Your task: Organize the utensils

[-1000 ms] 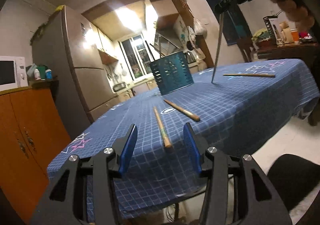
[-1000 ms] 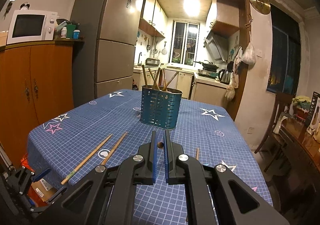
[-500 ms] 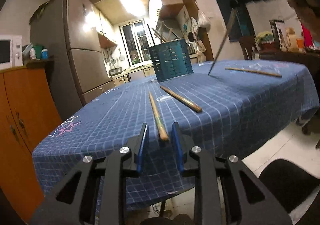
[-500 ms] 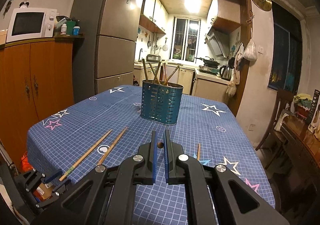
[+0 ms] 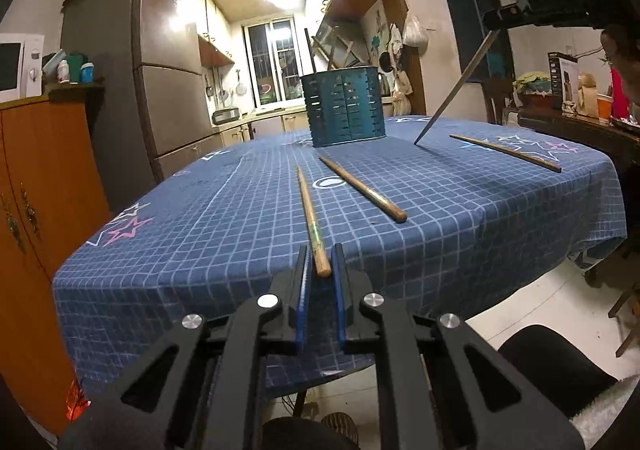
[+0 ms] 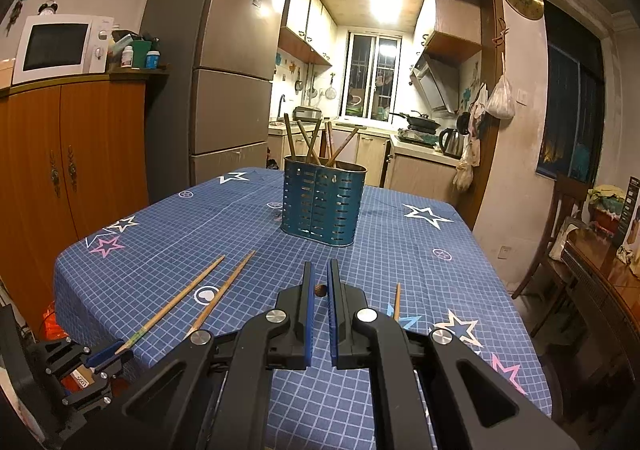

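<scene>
A blue slotted utensil holder (image 5: 344,112) (image 6: 322,206) stands mid-table with several chopsticks in it. My left gripper (image 5: 320,250) (image 6: 106,354) is at the near table edge, its jaws closing onto the thick end of a wooden chopstick (image 5: 310,210) (image 6: 180,298) that lies on the cloth. A second chopstick (image 5: 362,190) (image 6: 224,298) lies beside it. My right gripper (image 6: 320,266) (image 5: 500,18) is shut on a chopstick (image 5: 456,86) (image 6: 320,290) held tilted, its tip on the cloth. Another chopstick (image 5: 504,152) (image 6: 397,302) lies near that tip.
The table wears a blue checked cloth (image 5: 200,230) with stars. An orange cabinet (image 6: 80,178) with a microwave (image 6: 56,48) and a fridge (image 6: 224,90) stand left. A dark wooden sideboard (image 6: 600,270) is right. A black seat (image 5: 552,366) sits below the near edge.
The left gripper's jaws have drawn in from wide apart to close around the near chopstick's end, and the view has levelled out. The right gripper has kept still.
</scene>
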The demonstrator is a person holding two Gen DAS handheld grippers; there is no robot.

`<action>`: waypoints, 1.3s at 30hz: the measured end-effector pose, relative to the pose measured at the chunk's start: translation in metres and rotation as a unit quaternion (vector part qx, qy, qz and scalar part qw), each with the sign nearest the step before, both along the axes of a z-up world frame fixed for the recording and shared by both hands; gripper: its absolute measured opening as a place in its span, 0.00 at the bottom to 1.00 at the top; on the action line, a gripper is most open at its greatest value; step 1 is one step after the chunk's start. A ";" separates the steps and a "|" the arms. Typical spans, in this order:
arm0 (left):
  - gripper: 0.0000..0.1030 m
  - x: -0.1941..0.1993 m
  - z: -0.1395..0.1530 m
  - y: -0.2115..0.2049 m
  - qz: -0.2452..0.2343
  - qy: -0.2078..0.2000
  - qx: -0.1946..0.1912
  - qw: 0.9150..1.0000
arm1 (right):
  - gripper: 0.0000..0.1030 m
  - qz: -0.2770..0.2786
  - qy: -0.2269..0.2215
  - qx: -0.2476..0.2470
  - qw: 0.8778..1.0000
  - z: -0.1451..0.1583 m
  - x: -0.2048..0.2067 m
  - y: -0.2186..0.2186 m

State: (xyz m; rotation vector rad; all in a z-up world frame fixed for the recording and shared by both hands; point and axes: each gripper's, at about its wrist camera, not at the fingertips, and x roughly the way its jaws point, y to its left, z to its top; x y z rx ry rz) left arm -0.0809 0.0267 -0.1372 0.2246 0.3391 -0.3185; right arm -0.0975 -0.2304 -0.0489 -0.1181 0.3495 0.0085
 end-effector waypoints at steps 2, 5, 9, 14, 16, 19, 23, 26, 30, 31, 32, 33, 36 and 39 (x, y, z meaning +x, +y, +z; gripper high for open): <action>0.09 0.001 0.000 0.001 0.003 0.002 0.001 1.000 | 0.07 0.000 0.000 0.001 1.000 0.000 0.000 0.000; 0.09 0.002 0.000 0.000 0.004 0.002 0.003 1.000 | 0.07 0.002 0.000 0.002 1.000 -0.002 -0.002 0.001; 0.09 0.001 0.001 -0.002 0.002 -0.001 0.005 1.000 | 0.07 0.002 0.000 0.001 1.000 -0.002 -0.004 0.001; 0.06 0.001 0.005 -0.001 0.008 0.000 0.004 1.000 | 0.07 0.000 -0.002 0.002 1.000 0.000 -0.006 -0.001; 0.05 0.000 0.012 0.002 0.012 -0.003 0.002 1.000 | 0.07 0.000 -0.005 0.003 1.000 0.001 -0.007 -0.001; 0.05 -0.004 0.028 0.006 0.019 -0.013 0.004 1.000 | 0.07 -0.001 -0.011 0.005 1.000 0.005 -0.009 -0.003; 0.05 -0.004 0.057 0.008 0.024 -0.035 0.005 0.999 | 0.07 -0.002 -0.020 0.013 1.000 0.014 -0.008 -0.009; 0.05 0.009 0.085 0.010 0.024 -0.034 -0.010 0.999 | 0.06 0.000 -0.024 0.027 0.999 0.023 -0.001 -0.018; 0.05 0.036 0.123 0.004 0.010 -0.019 -0.019 1.000 | 0.06 0.005 -0.018 0.051 0.999 0.035 0.015 -0.032; 0.05 0.042 0.129 0.001 0.007 -0.015 -0.015 1.000 | 0.06 0.007 -0.016 0.055 0.998 0.039 0.021 -0.036; 0.05 0.052 0.138 -0.001 0.004 -0.011 -0.015 1.000 | 0.06 0.009 -0.015 0.057 0.998 0.041 0.024 -0.038; 0.05 0.058 0.144 -0.003 0.000 -0.005 -0.015 1.000 | 0.06 0.010 -0.014 0.060 0.998 0.044 0.029 -0.041; 0.05 0.091 0.164 -0.011 -0.018 0.042 -0.014 0.999 | 0.06 0.015 -0.012 0.063 0.998 0.053 0.041 -0.044; 0.05 0.120 0.177 -0.016 -0.025 0.075 -0.013 0.997 | 0.06 0.019 -0.010 0.061 0.998 0.062 0.055 -0.046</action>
